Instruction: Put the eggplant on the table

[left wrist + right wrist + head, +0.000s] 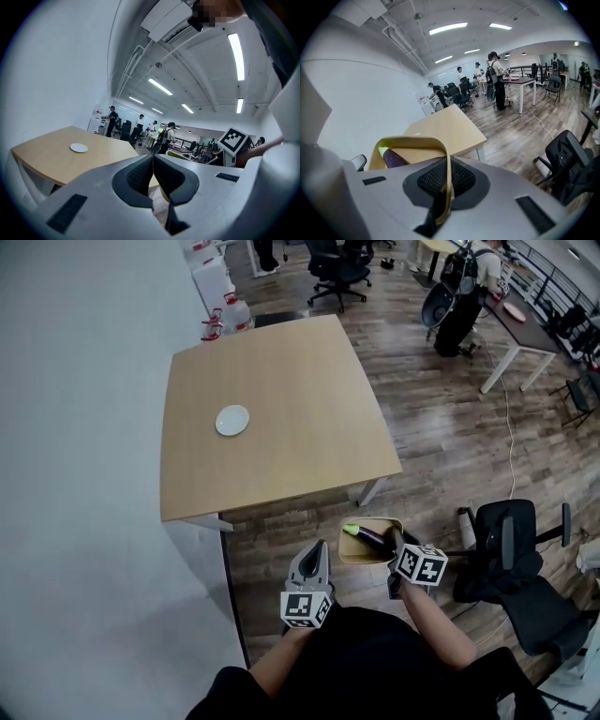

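Two handheld grippers lead the frame as a person faces a pale wooden desk. Nearest, the left gripper (pixel 317 551) points ahead with its fingers (pixel 136 176) pressed together on nothing, apparently kept free as the spare hand. Just beside it, the right gripper (pixel 397 542) tilts downward. Its fingers (pixel 461 180) are clamped tight on the thin rim of a tan container (pixel 368 521), a pinch that lets the whole container be carried by one edge.

The eggplant (pixel 373 539) lies inside that container, dark purple, its green stem end toward the left gripper. It is above the wood floor (pixel 441 437), short of the desk's near edge. The container likely serves to bring the vegetable across without squeezing it.

Ahead, the desk (pixel 281 399) stands against the white wall, bare except for a small white plate (pixel 232 420) near its middle, which leaves ample room for a set-down. To the right, a black office chair (pixel 511 554) sits beside the person. Farther back, people stand among other desks.
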A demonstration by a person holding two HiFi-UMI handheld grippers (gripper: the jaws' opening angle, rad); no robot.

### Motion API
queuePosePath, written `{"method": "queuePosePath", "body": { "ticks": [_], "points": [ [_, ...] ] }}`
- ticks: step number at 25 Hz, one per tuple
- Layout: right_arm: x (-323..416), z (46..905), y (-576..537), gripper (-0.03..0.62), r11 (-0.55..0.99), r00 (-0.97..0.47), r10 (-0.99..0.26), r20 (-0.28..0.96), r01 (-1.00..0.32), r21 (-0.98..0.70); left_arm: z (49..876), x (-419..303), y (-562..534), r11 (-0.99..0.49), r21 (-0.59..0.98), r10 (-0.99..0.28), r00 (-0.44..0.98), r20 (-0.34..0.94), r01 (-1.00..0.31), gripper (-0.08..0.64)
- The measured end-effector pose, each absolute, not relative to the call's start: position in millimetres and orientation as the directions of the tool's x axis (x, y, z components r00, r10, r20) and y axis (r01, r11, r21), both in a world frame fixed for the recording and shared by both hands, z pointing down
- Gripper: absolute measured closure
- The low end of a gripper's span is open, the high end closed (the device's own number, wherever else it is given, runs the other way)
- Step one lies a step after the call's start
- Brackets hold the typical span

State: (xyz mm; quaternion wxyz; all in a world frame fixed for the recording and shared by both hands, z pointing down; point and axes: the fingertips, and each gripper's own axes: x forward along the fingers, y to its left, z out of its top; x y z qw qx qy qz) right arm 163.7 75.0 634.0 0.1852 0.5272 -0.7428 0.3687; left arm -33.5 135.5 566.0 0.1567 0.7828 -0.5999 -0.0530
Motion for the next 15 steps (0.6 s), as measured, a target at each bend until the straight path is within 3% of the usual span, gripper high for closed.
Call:
{"method": "queuePosePath", "body": {
  "ticks": [15],
  "points": [
    [75, 649, -19, 0.529, 0.089, -0.319, -0.627, 0.710, -0.936, -0.342, 563, -127, 28, -0.302, 0.340, -0.932, 0.351, 0.093, -0.891, 0.546]
  ]
}}
